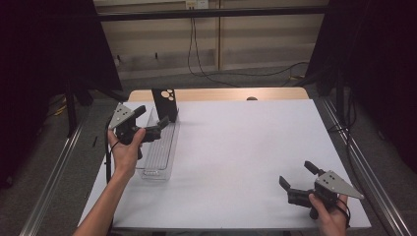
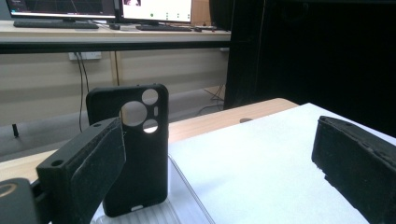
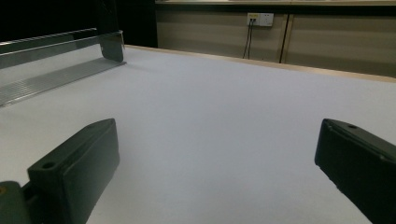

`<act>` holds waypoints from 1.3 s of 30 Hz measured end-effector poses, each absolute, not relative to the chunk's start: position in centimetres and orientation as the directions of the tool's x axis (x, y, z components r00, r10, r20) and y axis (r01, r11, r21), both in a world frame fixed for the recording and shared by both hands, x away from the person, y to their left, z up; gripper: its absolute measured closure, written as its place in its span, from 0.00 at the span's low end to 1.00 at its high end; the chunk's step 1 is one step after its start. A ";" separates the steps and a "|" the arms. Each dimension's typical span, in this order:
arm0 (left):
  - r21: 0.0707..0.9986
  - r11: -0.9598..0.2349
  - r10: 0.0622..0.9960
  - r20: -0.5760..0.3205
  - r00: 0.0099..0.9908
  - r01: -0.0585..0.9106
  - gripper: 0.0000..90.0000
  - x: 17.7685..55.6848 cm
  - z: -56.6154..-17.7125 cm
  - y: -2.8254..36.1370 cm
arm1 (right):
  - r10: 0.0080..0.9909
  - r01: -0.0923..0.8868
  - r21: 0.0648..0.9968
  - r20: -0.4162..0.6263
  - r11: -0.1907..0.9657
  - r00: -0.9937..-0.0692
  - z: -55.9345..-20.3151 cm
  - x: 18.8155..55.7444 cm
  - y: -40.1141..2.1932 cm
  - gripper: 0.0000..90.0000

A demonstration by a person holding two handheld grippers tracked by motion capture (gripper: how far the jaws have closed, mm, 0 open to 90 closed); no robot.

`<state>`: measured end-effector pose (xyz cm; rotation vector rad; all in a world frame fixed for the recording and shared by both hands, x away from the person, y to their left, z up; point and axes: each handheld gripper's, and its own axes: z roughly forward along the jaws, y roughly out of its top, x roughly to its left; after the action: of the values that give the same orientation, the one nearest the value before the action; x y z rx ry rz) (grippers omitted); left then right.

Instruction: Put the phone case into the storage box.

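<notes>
The black phone case (image 2: 135, 149) stands upright at the far end of the clear plastic tray (image 1: 160, 152), near the table's far-left corner, camera cutouts at the top; in the left gripper view it looks propped at the tray's end w/ little holding it, though exactly what keeps it up can't be made out. Your left gripper (image 1: 147, 129) sits right by it w/ fingers spread wide and nothing between them; 1 finger (image 2: 86, 172) is just in front of the case, the other (image 2: 359, 168) well off to the side. Main risk, as I'd judge it: a case standing on its narrow edge tips easily, so if that near finger nudges it before the other comes round, it probably flops flat into the tray or over the rim. It's also thin and likely flexible, so squeezing near the top may bend it or let it pivot. The tray is light & clear, so bumping its wall could slide it on the white table (image 1: 246, 147), case & all. Your right gripper (image 1: 301, 178) rests at the near-right, fingers also apart & empty, too far off to steady the tray.
</notes>
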<state>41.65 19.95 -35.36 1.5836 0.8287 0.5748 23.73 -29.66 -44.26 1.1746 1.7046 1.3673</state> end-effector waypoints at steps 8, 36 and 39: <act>0.984 -0.041 0.781 -0.077 0.620 0.174 0.03 40.2 -35.4 21.0 | 0.920 0.245 0.968 0.047 0.055 -0.390 -44.3 23.8 -29.6 0.00; 0.981 -0.036 0.795 -0.088 0.600 0.192 0.03 34.8 -38.5 23.5 | 0.918 0.246 0.967 0.042 0.061 -0.394 -44.3 23.7 -29.6 0.00; 0.979 -0.042 0.797 -0.088 0.597 0.199 0.03 34.3 -38.9 23.8 | 0.917 0.245 0.968 0.041 0.062 -0.396 -44.3 23.7 -29.6 0.00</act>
<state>34.27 23.76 -38.88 1.5743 0.8605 0.5953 23.73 -29.61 -44.27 1.1672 1.7150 1.3669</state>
